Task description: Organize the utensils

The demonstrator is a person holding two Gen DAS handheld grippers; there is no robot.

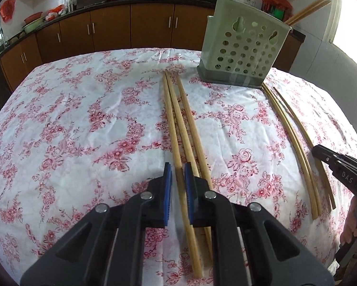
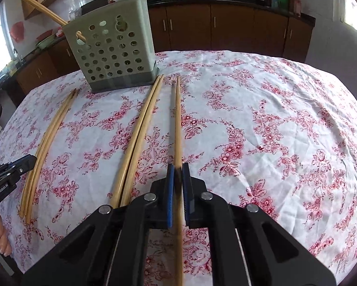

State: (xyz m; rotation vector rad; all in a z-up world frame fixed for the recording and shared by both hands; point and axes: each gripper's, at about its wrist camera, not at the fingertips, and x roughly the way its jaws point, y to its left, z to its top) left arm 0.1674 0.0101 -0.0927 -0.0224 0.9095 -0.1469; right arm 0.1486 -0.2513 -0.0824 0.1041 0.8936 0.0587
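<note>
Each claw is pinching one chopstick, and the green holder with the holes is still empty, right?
Not quite. The green holder is not empty: chopsticks already stick out of its top, as the right wrist view shows. The rest is right: the left claw and right claw each pinch one chopstick.

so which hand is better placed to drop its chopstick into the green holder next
Right, probably. The right gripper is shut on a lone chopstick. The left gripper straddles one among three. Holder distance looks similar.
</note>
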